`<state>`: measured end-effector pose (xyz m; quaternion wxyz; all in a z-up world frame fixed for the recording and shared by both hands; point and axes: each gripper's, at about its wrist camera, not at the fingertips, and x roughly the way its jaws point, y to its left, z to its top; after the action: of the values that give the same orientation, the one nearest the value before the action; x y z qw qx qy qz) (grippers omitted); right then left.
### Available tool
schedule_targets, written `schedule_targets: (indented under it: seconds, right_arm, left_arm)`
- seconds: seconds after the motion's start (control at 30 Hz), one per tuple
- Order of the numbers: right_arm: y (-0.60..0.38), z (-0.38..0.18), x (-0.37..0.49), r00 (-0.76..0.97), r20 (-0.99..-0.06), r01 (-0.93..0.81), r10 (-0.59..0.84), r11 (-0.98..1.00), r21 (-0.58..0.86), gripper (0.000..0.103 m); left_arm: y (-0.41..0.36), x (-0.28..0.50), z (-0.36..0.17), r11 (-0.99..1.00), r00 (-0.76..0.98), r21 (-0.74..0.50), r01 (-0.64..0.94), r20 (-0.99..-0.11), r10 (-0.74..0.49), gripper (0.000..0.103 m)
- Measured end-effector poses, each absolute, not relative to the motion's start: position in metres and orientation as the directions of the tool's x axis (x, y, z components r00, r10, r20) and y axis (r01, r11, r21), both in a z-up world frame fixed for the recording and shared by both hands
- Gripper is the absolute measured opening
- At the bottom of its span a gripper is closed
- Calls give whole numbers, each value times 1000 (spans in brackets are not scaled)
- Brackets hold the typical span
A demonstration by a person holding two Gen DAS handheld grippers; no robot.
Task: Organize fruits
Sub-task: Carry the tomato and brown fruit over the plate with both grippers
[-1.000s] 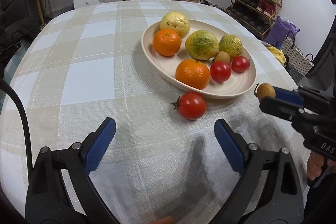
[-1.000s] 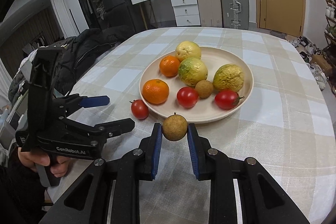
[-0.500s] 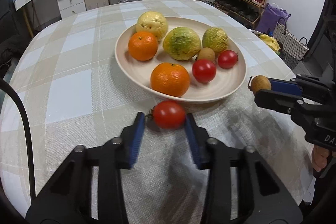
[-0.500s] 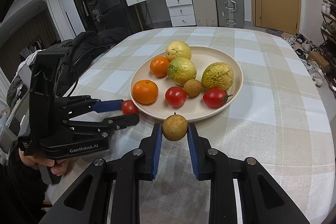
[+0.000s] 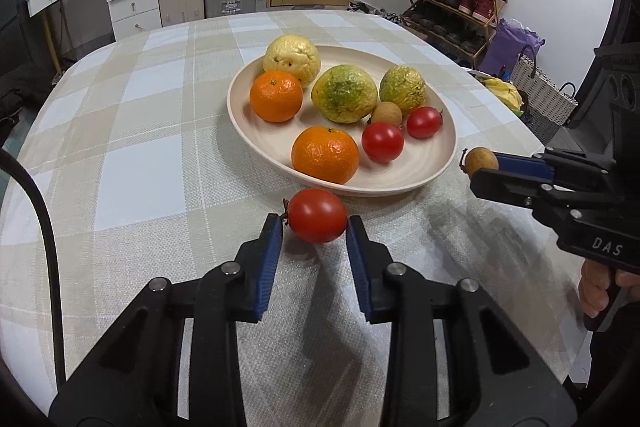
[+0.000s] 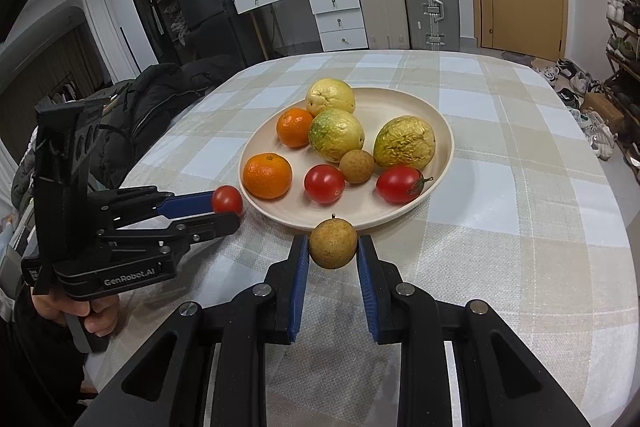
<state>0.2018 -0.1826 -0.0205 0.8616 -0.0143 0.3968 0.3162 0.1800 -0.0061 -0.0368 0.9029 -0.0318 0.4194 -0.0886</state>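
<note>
Left gripper [image 5: 316,227]: its blue-padded jaws are now clamped on the small round red tomato [image 5: 317,215], which a second ago lay loose on the checked beige-and-white tablecloth [image 5: 120,163] ahead of wide-open jaws. The jaws have since advanced to the fruit and come together on it, one pad on each flank. The tomato sits just short of the near rim of the shallow cream round plate [image 5: 448,163]; whether it has left the cloth cannot be told (a shadow lies close beneath it).

Right gripper [image 6: 333,247]: clamped, as it was a second ago, on the small round tan-brown fruit with a short stem [image 6: 333,243], held clear of the cloth just before the plate's near edge. No change in this grip across the interval.

Plate contents are unchanged from the earlier frame: two oranges [image 5: 325,155], three large wrinkled yellow-green fruits [image 5: 344,93], one small tan fruit and two red tomatoes [image 5: 382,141].

Assessment: with the last loose fruit on the cloth now secured, both remaining items are in hand. The collection step appears complete; what is left, in my judgement, is to carry each over the rim and set it in the bare near portion of the plate. The tomato's smooth skin warrants a steady grip.
</note>
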Motion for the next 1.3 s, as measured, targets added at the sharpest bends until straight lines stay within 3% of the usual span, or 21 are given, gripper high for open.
schedule_targets:
  seconds: [0.73, 1.3]
  right_arm:
    - [-187, -10, 202, 521, -656, -557, 547, 800, 225, 25]
    - [-182, 3, 213, 535, -639, -569, 552, 795, 210, 25]
  left_arm:
    - [13, 163, 4, 983, 730, -166, 83, -661, -173, 30]
    - [6, 172, 18, 983, 749, -164, 84, -639, -171, 30]
